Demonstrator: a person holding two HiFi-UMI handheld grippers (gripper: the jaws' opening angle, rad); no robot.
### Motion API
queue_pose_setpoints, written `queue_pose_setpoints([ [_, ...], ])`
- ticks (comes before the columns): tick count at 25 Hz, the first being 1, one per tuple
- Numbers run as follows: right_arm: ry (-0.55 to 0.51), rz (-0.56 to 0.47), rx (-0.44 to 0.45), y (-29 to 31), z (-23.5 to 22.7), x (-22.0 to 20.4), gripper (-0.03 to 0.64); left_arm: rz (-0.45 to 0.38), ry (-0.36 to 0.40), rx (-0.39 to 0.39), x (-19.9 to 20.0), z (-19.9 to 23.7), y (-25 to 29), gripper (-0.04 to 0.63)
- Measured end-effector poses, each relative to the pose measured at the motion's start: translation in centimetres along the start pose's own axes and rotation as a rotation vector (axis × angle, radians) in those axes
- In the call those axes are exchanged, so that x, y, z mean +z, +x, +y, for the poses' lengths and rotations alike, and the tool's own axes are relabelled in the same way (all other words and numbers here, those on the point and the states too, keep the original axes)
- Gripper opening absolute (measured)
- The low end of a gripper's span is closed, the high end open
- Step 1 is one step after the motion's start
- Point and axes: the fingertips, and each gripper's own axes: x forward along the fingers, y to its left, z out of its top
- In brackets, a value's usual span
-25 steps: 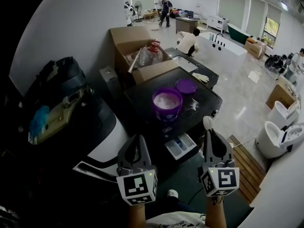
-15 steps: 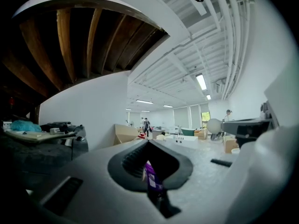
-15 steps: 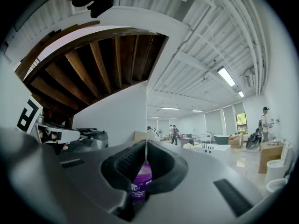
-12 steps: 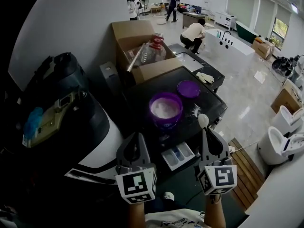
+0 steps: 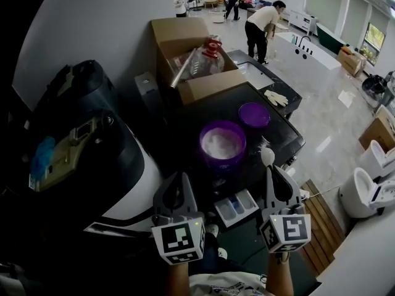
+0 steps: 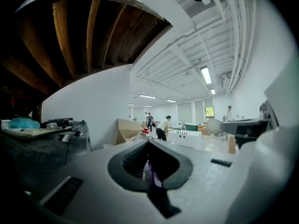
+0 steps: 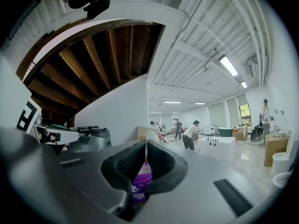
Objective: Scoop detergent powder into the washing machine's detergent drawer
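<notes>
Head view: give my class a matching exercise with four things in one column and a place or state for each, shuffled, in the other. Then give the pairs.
1. purple tub
2. purple lid
3. detergent drawer
4. white scoop

A. pulled out below the washer top
B. held in the right gripper jaws
C. open, white powder inside
D. lying on the washer top beside the tub

Pairs: 1-C, 2-D, 3-A, 4-B

Open purple tub (image 5: 221, 160) of white powder (image 5: 222, 142) atop washing machine (image 5: 281, 137); detergent drawer (image 5: 236, 206) open; white scoop (image 5: 267, 156) aloft.
</notes>
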Motion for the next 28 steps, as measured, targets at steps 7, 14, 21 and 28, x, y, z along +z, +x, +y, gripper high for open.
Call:
queue_pose_setpoints([
  [7,0.000,0.047,0.014,4.3,-0.1,-1.2,0.024,0.014,-0.002,-0.011,-0.6,1.1,3.9,0.003],
  [14,0.000,0.076,0.010,9.0,-0.1,-1.5,0.024,0.029,0.001,-0.041,-0.5,2.3,8.7,0.002],
  [21,0.012,0.153,0.026,12.5,-0.3,-2.9,0.023,0.047,0.010,-0.070,-0.8,3.3,12.5,0.003],
  [28,0.009,0.263,0.059,15.4,0.0,-5.1,0.023,0.087,-0.002,-0.087,-2.1,4.3,15.7,0.002],
])
